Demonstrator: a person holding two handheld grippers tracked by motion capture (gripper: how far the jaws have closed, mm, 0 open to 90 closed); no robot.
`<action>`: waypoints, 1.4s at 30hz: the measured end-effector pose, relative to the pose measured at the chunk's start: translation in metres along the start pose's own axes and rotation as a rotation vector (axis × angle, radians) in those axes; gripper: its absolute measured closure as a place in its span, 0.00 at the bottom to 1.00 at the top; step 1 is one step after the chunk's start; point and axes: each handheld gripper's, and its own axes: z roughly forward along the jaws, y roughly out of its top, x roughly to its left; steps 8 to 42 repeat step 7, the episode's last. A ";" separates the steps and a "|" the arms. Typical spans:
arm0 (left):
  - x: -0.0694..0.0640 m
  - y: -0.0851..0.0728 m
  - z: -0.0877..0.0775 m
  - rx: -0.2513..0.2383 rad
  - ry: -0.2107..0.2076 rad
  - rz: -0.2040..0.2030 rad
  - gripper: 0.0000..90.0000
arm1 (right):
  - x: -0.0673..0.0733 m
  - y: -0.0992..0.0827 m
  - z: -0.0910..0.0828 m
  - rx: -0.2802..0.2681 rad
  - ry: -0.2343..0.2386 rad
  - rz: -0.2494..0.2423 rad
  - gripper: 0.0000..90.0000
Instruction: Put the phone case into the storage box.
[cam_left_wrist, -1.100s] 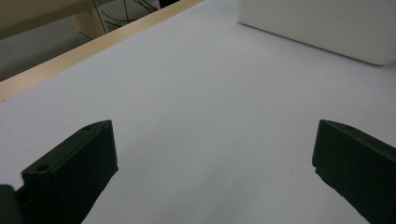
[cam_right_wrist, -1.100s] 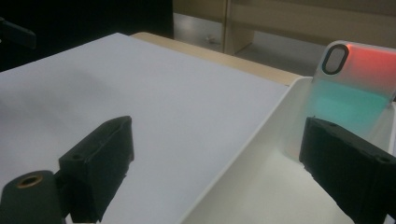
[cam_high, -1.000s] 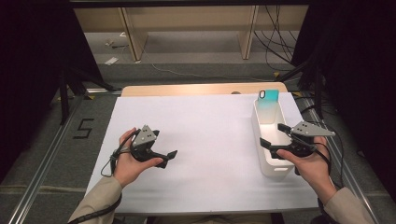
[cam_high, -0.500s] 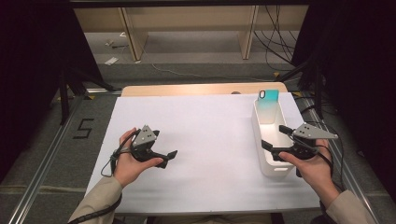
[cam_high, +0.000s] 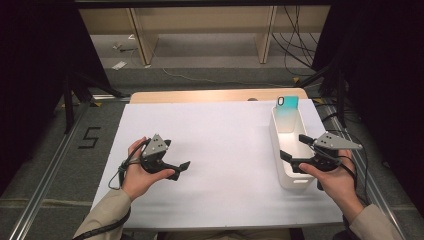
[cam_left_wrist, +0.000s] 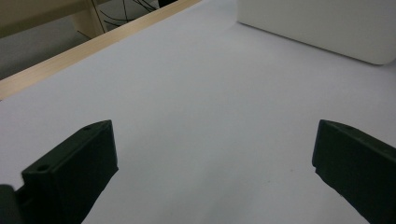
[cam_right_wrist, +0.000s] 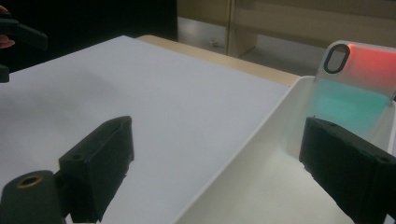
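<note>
So we've got both grippers spread wide, empty. Right gripper (cam_high: 293, 146) straddles the bin (cam_high: 286, 176) wall, phone case (cam_high: 287, 107) just ahead. Left gripper (cam_high: 179, 169) hovers over paper (cam_high: 225, 140).

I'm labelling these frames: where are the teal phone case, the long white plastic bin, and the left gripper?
teal phone case (cam_high: 287, 113): high view, its back.
long white plastic bin (cam_high: 279, 148): high view, left wall.
left gripper (cam_high: 180, 170): high view, between fingertips.

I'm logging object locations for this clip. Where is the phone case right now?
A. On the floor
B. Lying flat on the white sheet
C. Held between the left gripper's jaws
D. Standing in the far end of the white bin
D: the phone case stands leaning against the far end wall of the white bin, apart from both open grippers.
</note>
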 end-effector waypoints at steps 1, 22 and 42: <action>0.000 0.000 0.000 0.000 0.000 0.000 0.00 | 0.000 0.000 0.000 -0.001 0.000 0.001 0.12; 0.000 0.000 0.000 0.000 -0.001 0.000 0.00 | 0.000 0.000 0.000 0.004 0.003 -0.004 0.12; 0.000 0.000 0.000 0.000 -0.001 0.000 0.00 | 0.000 0.000 0.000 0.004 0.003 -0.004 0.12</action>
